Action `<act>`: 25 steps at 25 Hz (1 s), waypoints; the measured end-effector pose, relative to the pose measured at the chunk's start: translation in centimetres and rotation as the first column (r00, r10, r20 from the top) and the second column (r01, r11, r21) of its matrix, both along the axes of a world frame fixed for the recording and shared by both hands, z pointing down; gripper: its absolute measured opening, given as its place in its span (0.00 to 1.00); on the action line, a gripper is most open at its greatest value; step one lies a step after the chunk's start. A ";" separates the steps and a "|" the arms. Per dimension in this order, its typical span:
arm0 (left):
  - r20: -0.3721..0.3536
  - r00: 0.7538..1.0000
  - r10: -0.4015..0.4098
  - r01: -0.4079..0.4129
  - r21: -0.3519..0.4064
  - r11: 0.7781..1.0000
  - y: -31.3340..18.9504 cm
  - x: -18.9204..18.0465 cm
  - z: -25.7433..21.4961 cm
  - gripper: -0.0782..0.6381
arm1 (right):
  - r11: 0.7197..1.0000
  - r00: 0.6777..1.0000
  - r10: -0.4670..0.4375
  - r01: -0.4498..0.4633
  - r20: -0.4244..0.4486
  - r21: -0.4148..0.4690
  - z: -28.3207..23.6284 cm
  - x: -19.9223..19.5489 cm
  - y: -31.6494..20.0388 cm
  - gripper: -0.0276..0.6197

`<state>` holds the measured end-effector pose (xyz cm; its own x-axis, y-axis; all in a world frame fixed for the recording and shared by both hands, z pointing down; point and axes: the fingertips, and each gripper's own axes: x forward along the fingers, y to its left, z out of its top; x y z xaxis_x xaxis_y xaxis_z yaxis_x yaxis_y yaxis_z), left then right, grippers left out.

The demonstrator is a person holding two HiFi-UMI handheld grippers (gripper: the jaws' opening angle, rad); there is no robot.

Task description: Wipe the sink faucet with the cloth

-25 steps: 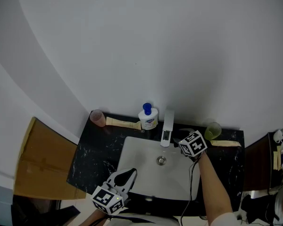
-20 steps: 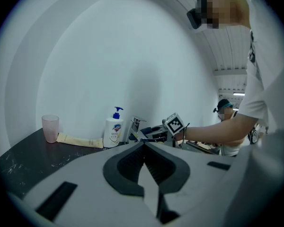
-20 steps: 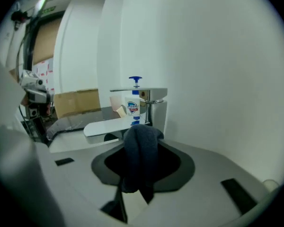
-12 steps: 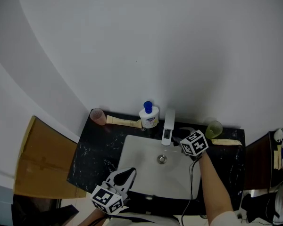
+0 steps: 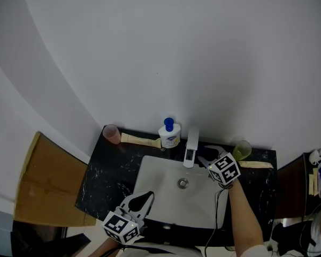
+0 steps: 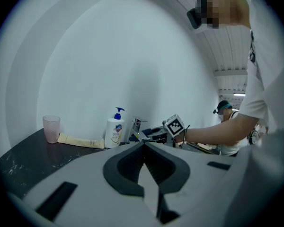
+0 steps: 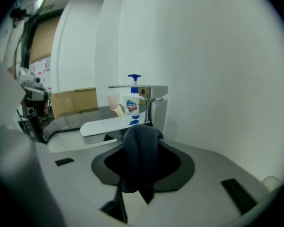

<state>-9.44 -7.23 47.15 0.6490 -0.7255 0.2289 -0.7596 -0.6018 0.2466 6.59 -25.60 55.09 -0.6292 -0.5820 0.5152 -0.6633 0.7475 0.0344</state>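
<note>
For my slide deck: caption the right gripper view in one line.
Right claw, shut on a dark cloth, close beside the faucet, soap bottle behind.

Cloth and metal
Soft dark cloth (image 7: 139, 167) in the right gripper's (image 7: 142, 141) matt grey jaws; just ahead, smooth glossy metal faucet (image 7: 156, 112).

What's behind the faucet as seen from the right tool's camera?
A soap bottle with a blue pump stands behind the faucet. The spout crosses in front of it and covers the bottle's base, so what it stands on is hidden.
</note>
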 end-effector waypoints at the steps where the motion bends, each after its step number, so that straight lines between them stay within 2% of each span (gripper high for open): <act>1: -0.001 1.000 0.001 -0.001 0.000 1.000 0.0 0.0 0.0 0.11 | 1.000 1.000 -0.002 0.002 0.002 0.021 -0.3 0.2 0.2 0.23; 4: 0.000 1.000 0.008 -0.008 -0.002 1.000 0.0 0.2 0.1 0.11 | 0.999 0.998 0.025 -0.026 0.058 0.021 -0.3 0.5 -0.1 0.23; 7: 0.002 1.000 0.011 -0.011 -0.007 1.000 0.1 0.4 0.2 0.11 | 0.995 0.994 0.082 -0.077 0.075 -0.058 1.8 0.5 -1.2 0.23; 9: 0.002 1.000 0.008 -0.008 -0.006 1.000 0.2 0.4 0.1 0.11 | 0.985 0.994 0.102 -0.098 0.025 -0.144 4.1 0.6 -1.3 0.23; 11: 0.004 1.000 0.003 -0.003 -0.005 1.000 0.2 0.1 0.0 0.11 | 0.969 0.993 0.098 -0.110 -0.062 -0.223 6.1 0.7 -0.7 0.23; 13: 0.005 1.000 -0.002 0.002 -0.005 1.000 0.3 -0.2 0.1 0.11 | 0.962 0.990 0.086 -0.110 -0.108 -0.250 6.9 0.6 0.0 0.23; 16: 0.002 1.000 -0.003 0.003 -0.003 1.000 0.5 -0.3 0.1 0.11 | 0.973 0.991 0.066 -0.090 -0.119 -0.211 6.1 0.5 0.2 0.23; 20: -0.005 1.000 0.002 -0.002 0.006 1.000 0.3 -0.2 -0.2 0.11 | 0.998 0.999 0.038 -0.039 -0.027 -0.044 1.0 -0.2 -0.3 0.23; 22: -0.006 1.000 0.003 -0.003 0.006 1.000 0.4 -0.1 -0.2 0.11 | 1.000 0.998 0.009 -0.007 -0.061 0.020 -0.1 -0.1 -0.1 0.23; 25: -0.006 1.000 0.008 -0.008 0.002 1.000 0.6 0.0 -0.1 0.11 | 0.999 0.999 0.021 -0.020 -0.029 0.027 -0.1 0.3 -0.4 0.23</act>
<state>-9.43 -6.59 47.06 0.6559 -0.7210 0.2235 -0.7536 -0.6081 0.2497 6.85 -25.96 55.03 -0.6020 -0.6082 0.5174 -0.6768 0.7325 0.0735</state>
